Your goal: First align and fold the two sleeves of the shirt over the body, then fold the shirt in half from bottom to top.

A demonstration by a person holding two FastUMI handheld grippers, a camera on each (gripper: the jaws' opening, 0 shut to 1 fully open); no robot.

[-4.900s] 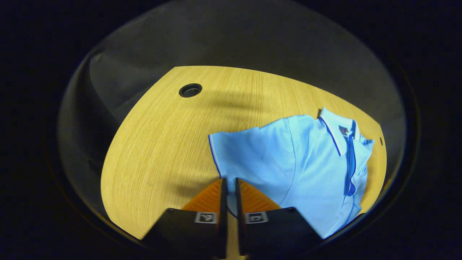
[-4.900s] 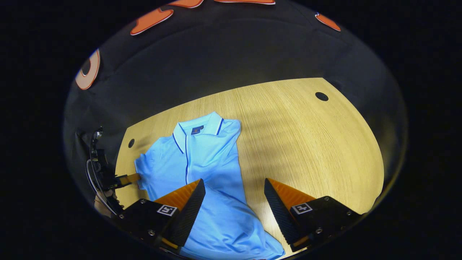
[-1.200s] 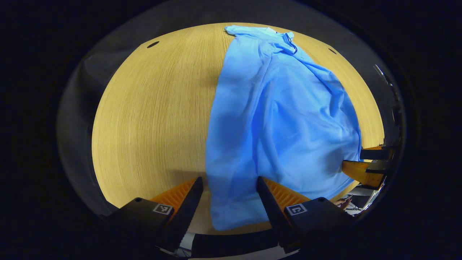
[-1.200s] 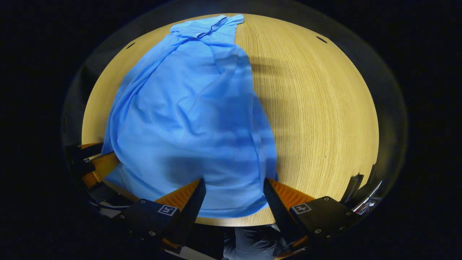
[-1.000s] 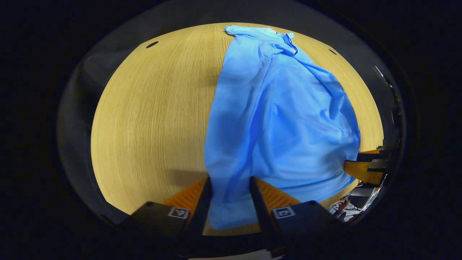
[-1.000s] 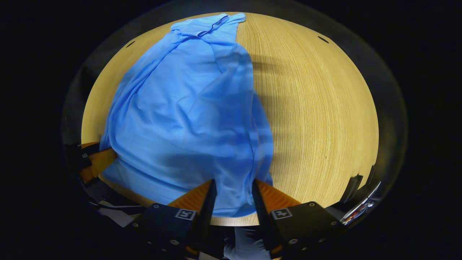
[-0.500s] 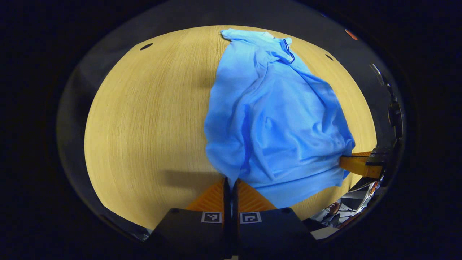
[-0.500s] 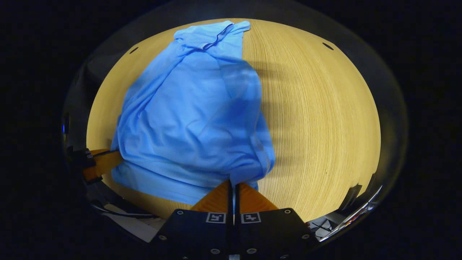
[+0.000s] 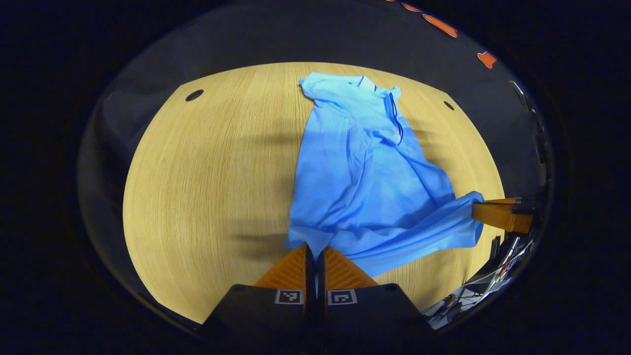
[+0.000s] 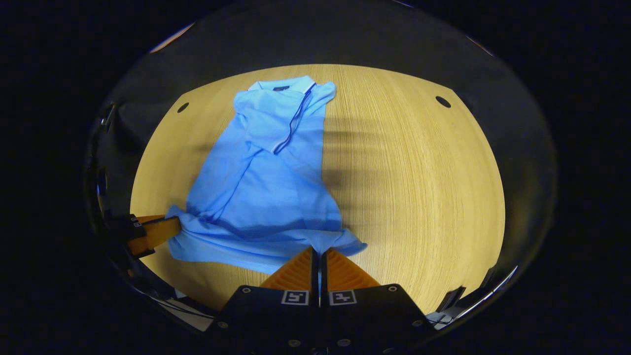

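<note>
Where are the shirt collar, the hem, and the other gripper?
shirt collar [image 10: 276, 88], right gripper view, on the far folded band.
hem [image 10: 236, 251], right gripper view, lifted bottom edge between grippers.
left gripper [image 10: 170, 227], right gripper view, fingertips at the hem corner.

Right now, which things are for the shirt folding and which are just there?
For the job:
- blue shirt
- left hand-held gripper, shut on its hem
- right hand-held gripper, shut on its hem

Just there:
- wooden table
- round holes in it
</note>
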